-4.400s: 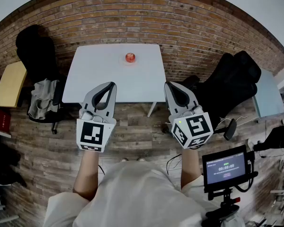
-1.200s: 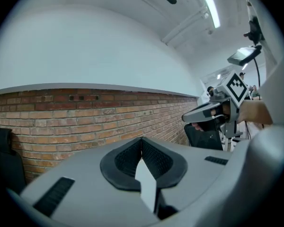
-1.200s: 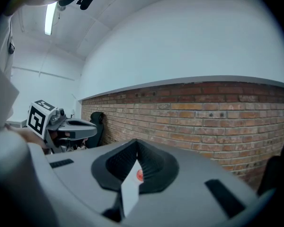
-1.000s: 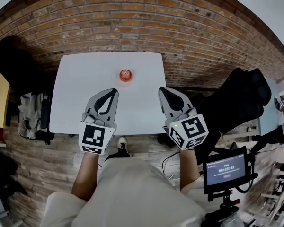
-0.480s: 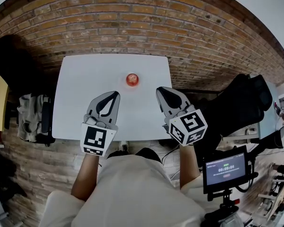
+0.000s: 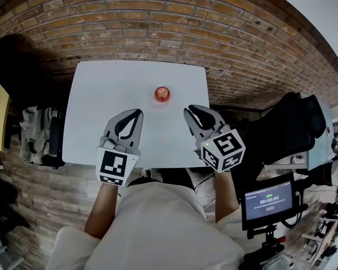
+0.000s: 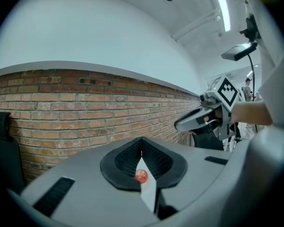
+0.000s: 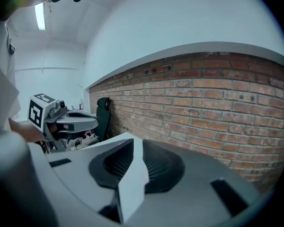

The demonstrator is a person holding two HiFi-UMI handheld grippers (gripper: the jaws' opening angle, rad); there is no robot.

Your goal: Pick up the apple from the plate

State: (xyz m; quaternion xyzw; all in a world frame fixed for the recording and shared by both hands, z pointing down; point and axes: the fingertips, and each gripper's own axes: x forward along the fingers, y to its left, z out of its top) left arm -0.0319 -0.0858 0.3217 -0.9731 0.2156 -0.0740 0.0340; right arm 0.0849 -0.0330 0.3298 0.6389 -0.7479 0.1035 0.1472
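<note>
A red apple [image 6: 162,94] sits on a small pale plate [image 6: 162,101] at the middle of the white table [image 6: 101,94]. Through the left gripper's jaws it shows as a small red dot [image 7: 141,175] far ahead. My left gripper [image 6: 137,112] hovers over the table's near half, left of the apple, with its tips [image 7: 141,140] together and nothing held. My right gripper [image 6: 186,111] hovers to the apple's right. Its jaws [image 8: 134,141] are opening, with a narrow gap and nothing between them. Both grippers are well short of the apple.
A brick wall [image 6: 158,21] runs behind the table. A black chair [image 6: 17,66] with clothes draped nearby [image 6: 36,134] stands at the left. Dark bags or a chair [image 6: 287,122] crowd the table's right side. A small screen on a stand [image 6: 268,198] is at my lower right.
The table and apple have come closer as I walked up. Both grippers now reach over the table's front edge, nearer the apple. The last half second brought little shift.
</note>
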